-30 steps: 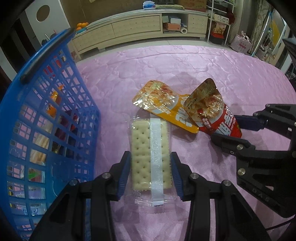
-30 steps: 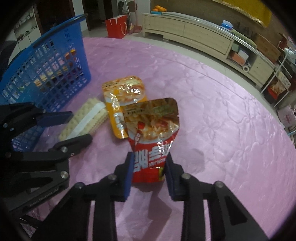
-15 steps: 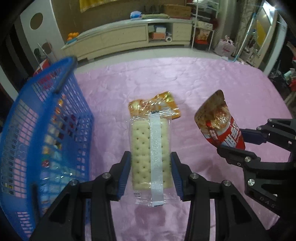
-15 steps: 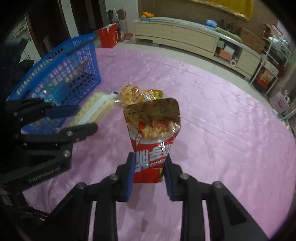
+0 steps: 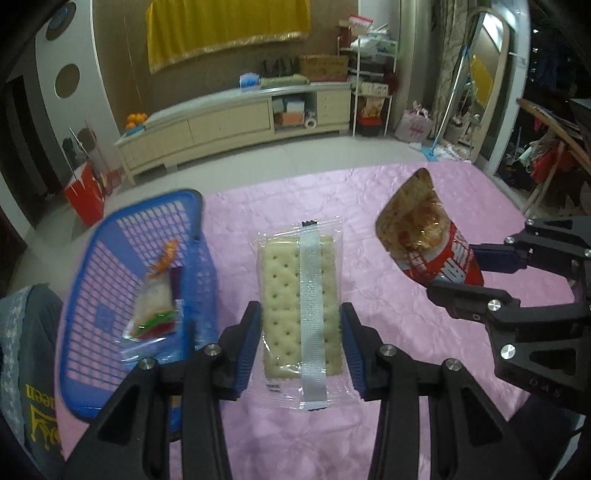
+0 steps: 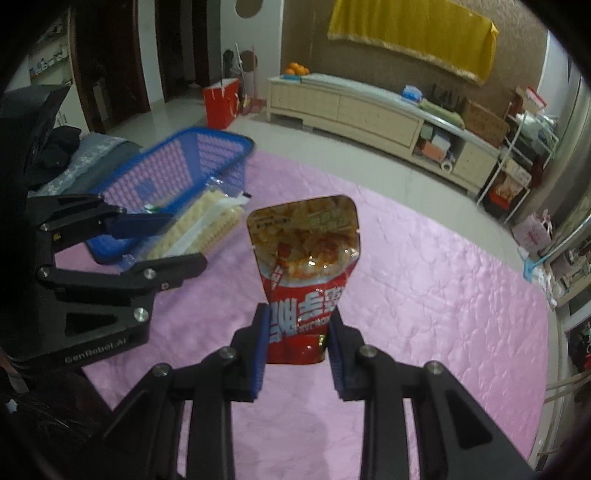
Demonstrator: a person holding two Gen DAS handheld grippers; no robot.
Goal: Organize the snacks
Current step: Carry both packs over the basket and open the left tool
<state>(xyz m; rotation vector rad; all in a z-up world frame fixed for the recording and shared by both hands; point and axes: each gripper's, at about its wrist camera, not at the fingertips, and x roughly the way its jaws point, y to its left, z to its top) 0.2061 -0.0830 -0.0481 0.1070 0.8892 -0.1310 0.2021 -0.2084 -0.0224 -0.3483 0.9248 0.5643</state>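
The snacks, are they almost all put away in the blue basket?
Partly. The blue basket already holds at least one small clear snack packet. Two more are in hand, neither in the basket yet: the left gripper clamps the cracker pack, and the right gripper clamps the red snack pouch. Other loose snacks can't be seen from here.

Far ahead of me a long cream cabinet (image 5: 236, 122) runs along a brown wall (image 5: 118, 44) hung with a yellow cloth (image 5: 225, 29). Oranges (image 5: 136, 119) sit on its left end. The floor (image 5: 258, 158) is pale tile; a red bag (image 5: 84, 195) stands far left.
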